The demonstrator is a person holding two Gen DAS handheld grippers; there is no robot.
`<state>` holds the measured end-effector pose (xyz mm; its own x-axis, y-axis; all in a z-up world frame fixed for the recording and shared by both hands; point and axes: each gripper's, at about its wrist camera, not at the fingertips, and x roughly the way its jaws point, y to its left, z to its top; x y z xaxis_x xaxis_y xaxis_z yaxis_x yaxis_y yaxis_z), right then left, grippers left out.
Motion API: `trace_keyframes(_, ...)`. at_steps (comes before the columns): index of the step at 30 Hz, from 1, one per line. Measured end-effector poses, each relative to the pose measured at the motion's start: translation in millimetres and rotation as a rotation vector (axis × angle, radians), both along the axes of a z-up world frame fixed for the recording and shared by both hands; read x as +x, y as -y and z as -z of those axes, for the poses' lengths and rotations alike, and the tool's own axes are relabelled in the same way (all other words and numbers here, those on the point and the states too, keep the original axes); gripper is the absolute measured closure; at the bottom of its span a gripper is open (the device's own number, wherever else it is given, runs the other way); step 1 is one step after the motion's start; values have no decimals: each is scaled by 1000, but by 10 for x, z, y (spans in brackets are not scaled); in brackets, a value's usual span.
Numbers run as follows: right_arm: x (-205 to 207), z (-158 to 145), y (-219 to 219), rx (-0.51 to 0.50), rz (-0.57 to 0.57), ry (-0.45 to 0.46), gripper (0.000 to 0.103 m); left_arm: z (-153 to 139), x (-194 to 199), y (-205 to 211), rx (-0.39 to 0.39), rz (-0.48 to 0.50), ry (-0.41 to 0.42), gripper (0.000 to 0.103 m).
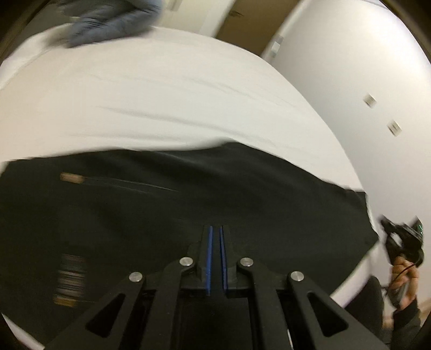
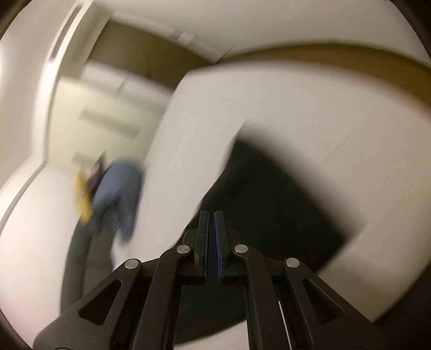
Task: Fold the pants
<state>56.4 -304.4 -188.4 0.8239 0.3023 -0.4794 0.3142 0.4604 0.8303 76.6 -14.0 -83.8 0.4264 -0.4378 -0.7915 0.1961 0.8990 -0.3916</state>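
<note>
A: Left wrist view. Left tongs (image 1: 215,228) near bottom centre, pointed steeply down over black pants (image 1: 167,204). Blue pads (image 1: 209,258) nearly together, a narrow slit between them, no cloth seen in the slit.

B: Position of pants?

A: Spread flat on white bed (image 1: 161,97), along the near edge, covering the lower half of the view. Tan label (image 1: 70,177) on the left part of the fabric; striped tag (image 1: 70,280) lower left, blurred. Blue-grey garment (image 1: 113,24) at the far end of the bed, well apart from the pants.

B: Other gripper visible?

A: Yes, at right edge. Right tongs (image 1: 385,224) just off the right end of the pants, carried by a hand (image 1: 404,274) in a dark sleeve (image 1: 406,317). Too small and blurred there to read the jaw gap.

B: Right wrist view?

A: Heavy motion blur. Right tongs (image 2: 211,214) at lower centre, pads closed almost to contact, nothing gripped between them. Pants (image 2: 274,204) as a dark patch on the bed (image 2: 309,113), directly beyond and below the fingertips; contact with fabric not determinable. Blue-grey garment (image 2: 118,193) at left, next to a yellow item (image 2: 82,199), both smeared. Pale wall panels (image 2: 107,118) behind.
</note>
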Motion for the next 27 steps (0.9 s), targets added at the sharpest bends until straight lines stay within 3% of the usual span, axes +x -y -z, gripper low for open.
trace_keyframes(1,57,80,-225,19,-77,-4,100,69,-15,298,0,39,-15,86)
trace_keyframes(3,154,286,-540,34,-161,-52,100,248,-81,710,15,110,-44,62)
trace_keyframes(4,209,484,-666,42,-187,-108,100,313,-121,805,33,110,-33,61)
trace_keyframes(5,198,663,-703,45,-187,-157,103,322,-157,847,36,95,-2,61)
trace_keyframes(7,70,811,-573,94,-139,-123,103,306,-147,840,-7,78,-20,61)
trace_keyframes(8,161,799,-534,63,-99,-131,103,302,-162,781,-29,67,-36,65)
trace_keyframes(10,-57,673,-205,-35,20,-145,103,277,-271,719,-5,57,-44,81)
trace_keyframes(13,-580,496,405,-25,191,-125,98,66,-355,288,50,8,-20,83)
trace_keyframes(15,-764,321,518,-55,256,-120,84,38,-306,294,21,-22,-1,82)
trace_keyframes(17,-904,216,515,-41,277,-105,36,14,-246,459,-9,-15,2,82)
trace_keyframes(18,-605,234,337,-9,293,-101,33,8,-220,531,-11,-5,2,82)
trace_keyframes(20,-937,354,424,55,277,-82,33,1,-170,721,-18,29,3,82)
trace_keyframes(22,-841,484,291,98,264,-99,33,-4,-124,1035,-12,76,9,82)
trace_keyframes(23,-592,553,161,123,263,-95,35,-11,-110,1169,-3,100,16,82)
trace_keyframes(24,-769,484,256,150,262,-81,35,-12,-90,1280,-1,115,16,82)
trace_keyframes(27,-937,654,417,208,288,-48,42,43,-54,1363,-3,129,-19,81)
